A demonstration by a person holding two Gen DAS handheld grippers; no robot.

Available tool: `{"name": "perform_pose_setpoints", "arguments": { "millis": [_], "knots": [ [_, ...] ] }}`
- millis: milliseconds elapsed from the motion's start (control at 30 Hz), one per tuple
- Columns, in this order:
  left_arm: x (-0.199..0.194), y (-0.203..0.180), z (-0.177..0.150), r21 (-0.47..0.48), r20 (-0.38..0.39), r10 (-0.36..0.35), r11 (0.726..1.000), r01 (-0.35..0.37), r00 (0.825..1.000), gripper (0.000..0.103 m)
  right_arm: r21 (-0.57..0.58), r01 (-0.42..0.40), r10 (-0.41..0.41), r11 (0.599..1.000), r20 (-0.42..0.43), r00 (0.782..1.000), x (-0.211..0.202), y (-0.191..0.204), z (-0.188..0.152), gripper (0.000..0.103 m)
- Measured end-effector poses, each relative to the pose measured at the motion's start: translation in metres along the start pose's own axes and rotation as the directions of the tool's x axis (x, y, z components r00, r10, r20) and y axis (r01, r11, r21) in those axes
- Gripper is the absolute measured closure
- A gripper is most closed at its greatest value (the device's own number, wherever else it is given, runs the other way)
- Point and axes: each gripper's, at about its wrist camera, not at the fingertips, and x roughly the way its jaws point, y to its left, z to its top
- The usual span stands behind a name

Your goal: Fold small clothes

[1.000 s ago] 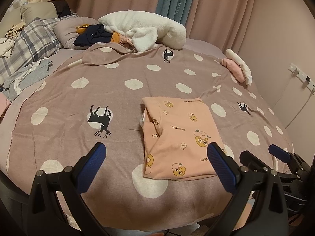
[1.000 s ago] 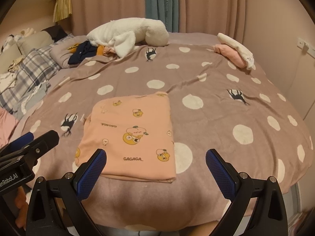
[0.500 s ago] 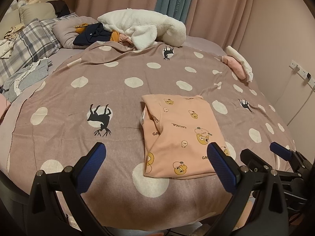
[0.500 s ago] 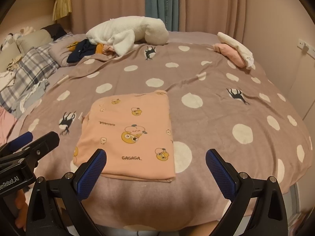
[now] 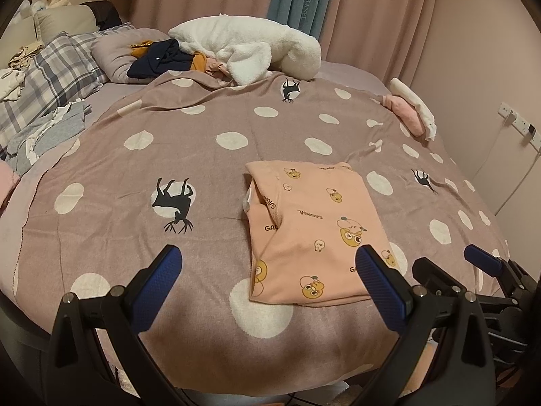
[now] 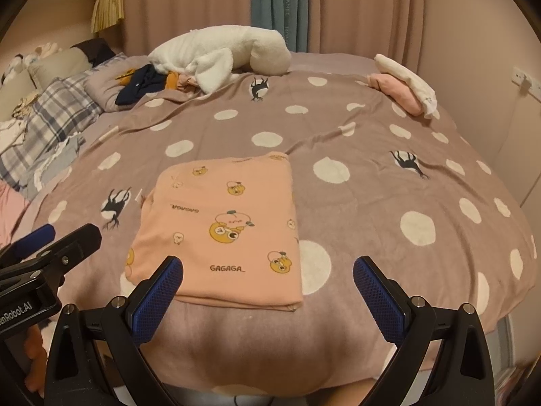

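A small peach garment [image 5: 314,223] printed with cartoon faces lies folded into a rectangle on the dotted mauve blanket [image 5: 203,155], near the bed's front edge. From the right wrist view the same garment [image 6: 223,230] sits just ahead and left of centre. My left gripper [image 5: 270,284] hovers open over the front edge, its right finger above the garment's near corner, holding nothing. My right gripper [image 6: 268,291] is open too, just in front of the garment's near edge, empty. Each gripper shows at the side of the other's view.
A white fluffy blanket [image 5: 247,47] and dark clothes [image 5: 159,57] are heaped at the far side. Folded pink and white items [image 5: 412,111] lie at the far right edge. Plaid pillows [image 5: 44,81] and grey clothes [image 5: 44,132] are at the left. A wall socket [image 5: 517,125] is to the right.
Both grippers have drifted slightly back from the bed, so the garment sits a little farther off. The garment has not moved and both grippers stay open.
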Motion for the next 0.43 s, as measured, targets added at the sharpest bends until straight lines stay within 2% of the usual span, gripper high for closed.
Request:
{"name": "perform_pose_setpoints", "arguments": {
  "millis": [267, 433],
  "knots": [
    [0.006, 0.002, -0.001, -0.002, -0.006, 0.007, 1.000, -0.007, 1.000, 0.000, -0.004, 0.002, -0.002, 1.000, -0.005, 1.000, 0.003, 0.000, -0.001, 0.003],
    [0.013, 0.005, -0.004, 0.002, 0.002, 0.040, 0.999, -0.040, 0.999, 0.000, -0.001, -0.005, 0.005, 1.000, -0.017, 1.000, 0.015, 0.000, 0.002, 0.003]
  ]
}}
